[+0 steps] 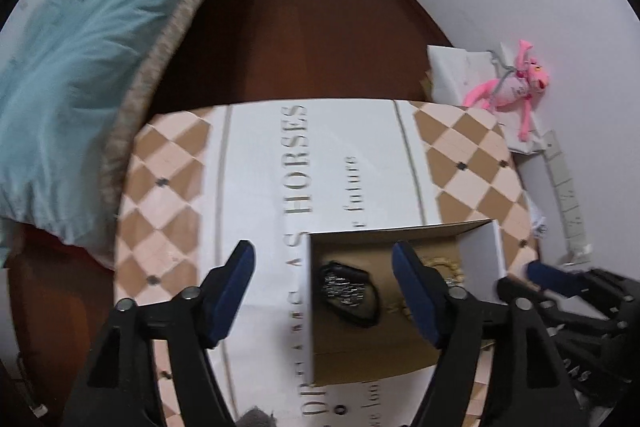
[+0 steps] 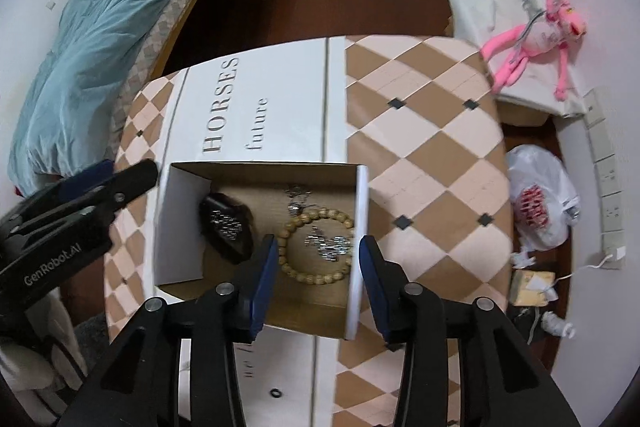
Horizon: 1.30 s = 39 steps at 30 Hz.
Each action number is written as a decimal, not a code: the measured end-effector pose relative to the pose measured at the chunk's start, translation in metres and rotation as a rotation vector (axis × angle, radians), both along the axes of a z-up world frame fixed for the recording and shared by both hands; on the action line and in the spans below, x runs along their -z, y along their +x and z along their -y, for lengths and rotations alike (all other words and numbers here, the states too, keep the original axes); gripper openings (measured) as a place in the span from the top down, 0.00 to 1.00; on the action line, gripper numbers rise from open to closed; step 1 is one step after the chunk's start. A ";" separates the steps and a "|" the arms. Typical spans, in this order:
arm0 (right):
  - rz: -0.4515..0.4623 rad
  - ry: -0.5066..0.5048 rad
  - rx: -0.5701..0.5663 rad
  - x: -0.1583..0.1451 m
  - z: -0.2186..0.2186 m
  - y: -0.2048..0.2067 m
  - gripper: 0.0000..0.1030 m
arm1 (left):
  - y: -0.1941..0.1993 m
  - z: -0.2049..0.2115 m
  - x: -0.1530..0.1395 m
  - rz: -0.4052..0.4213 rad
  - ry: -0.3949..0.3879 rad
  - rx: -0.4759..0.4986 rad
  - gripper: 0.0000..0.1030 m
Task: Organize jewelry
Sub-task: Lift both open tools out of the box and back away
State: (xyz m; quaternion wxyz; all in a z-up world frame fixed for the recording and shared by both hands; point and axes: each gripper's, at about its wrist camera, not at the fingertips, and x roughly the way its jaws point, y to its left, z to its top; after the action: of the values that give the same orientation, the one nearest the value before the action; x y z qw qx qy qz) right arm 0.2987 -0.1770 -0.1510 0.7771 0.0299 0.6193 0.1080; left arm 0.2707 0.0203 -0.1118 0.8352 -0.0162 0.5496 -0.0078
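An open cardboard box (image 2: 362,251) sits on the checkered bench (image 2: 432,131), holding the jewelry. The right wrist view shows it all: a wooden bead bracelet (image 2: 296,227) ringing a silver chain (image 2: 328,241), a second silver piece (image 2: 298,197) behind them, and a black pouch (image 2: 228,227) with a metal band on it. The left wrist view shows only the pouch (image 1: 348,293) and a sliver of beads (image 1: 444,263). The right gripper (image 2: 318,279) hangs over the box's near right corner, jaws released, gripping nothing. The left gripper (image 1: 324,291), jaws likewise spread, straddles the box's left wall. A small black ring (image 2: 275,393) lies on the bench nearer the camera. A pink plush toy (image 2: 536,39) lies beyond the bench.
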 end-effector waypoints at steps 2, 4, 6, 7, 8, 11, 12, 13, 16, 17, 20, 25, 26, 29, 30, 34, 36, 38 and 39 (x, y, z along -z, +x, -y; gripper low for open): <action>0.031 -0.054 0.008 -0.003 0.001 -0.007 0.32 | -0.009 -0.002 -0.002 0.022 0.021 -0.008 0.06; 0.060 -0.126 0.014 -0.003 0.000 -0.015 0.08 | -0.020 -0.003 -0.002 0.045 0.040 -0.015 0.04; 0.060 -0.167 0.022 0.002 0.001 -0.022 0.07 | -0.029 -0.004 -0.001 0.060 0.057 -0.019 0.04; 0.057 -0.175 0.026 0.004 0.002 -0.025 0.07 | -0.033 -0.004 0.000 0.068 0.062 -0.020 0.04; 0.060 -0.187 0.034 0.007 0.002 -0.029 0.07 | -0.038 -0.004 0.002 0.071 0.067 -0.022 0.03; 0.073 -0.206 0.048 0.010 0.003 -0.038 0.03 | -0.048 -0.006 0.004 0.069 0.068 -0.032 0.03; 0.079 -0.210 0.050 0.010 0.003 -0.041 0.03 | -0.049 -0.006 0.004 0.067 0.066 -0.034 0.03; 0.087 -0.214 0.053 0.009 0.002 -0.044 0.03 | -0.052 -0.007 0.004 0.067 0.063 -0.037 0.03; 0.113 -0.217 0.063 0.004 0.002 -0.052 0.03 | -0.058 -0.008 0.001 0.074 0.059 -0.047 0.03; 0.122 -0.216 0.066 0.001 0.001 -0.054 0.03 | -0.061 -0.008 -0.001 0.079 0.057 -0.050 0.03; 0.164 -0.220 0.078 -0.011 0.002 -0.063 0.03 | -0.072 -0.007 -0.009 0.103 0.056 -0.057 0.03; 0.238 -0.221 0.091 -0.040 0.005 -0.082 0.03 | -0.091 -0.005 -0.030 0.158 0.048 -0.061 0.03; 0.251 -0.221 0.094 -0.046 0.006 -0.085 0.03 | -0.096 -0.005 -0.035 0.171 0.047 -0.062 0.03; 0.293 -0.213 0.103 -0.067 0.009 -0.098 0.03 | -0.107 -0.004 -0.050 0.200 0.032 -0.063 0.03; 0.306 -0.212 0.106 -0.074 0.010 -0.102 0.03 | -0.111 -0.004 -0.055 0.210 0.028 -0.062 0.03; 0.358 -0.196 0.115 -0.101 0.011 -0.119 0.03 | -0.124 -0.003 -0.073 0.237 0.014 -0.052 0.03; 0.378 -0.185 0.120 -0.112 0.011 -0.128 0.03 | -0.130 -0.001 -0.079 0.241 0.021 -0.047 0.03; 0.394 -0.177 0.119 -0.121 0.011 -0.135 0.03 | -0.136 0.001 -0.085 0.254 0.023 -0.042 0.03; 0.404 -0.178 0.118 -0.126 0.011 -0.139 0.03 | -0.139 0.002 -0.087 0.258 0.025 -0.038 0.03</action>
State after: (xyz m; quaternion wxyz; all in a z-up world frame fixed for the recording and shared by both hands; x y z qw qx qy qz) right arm 0.1595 -0.1877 -0.0255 0.8899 -0.0249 0.4554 0.0109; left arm 0.1312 0.0185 -0.0245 0.8991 -0.0151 0.4373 0.0128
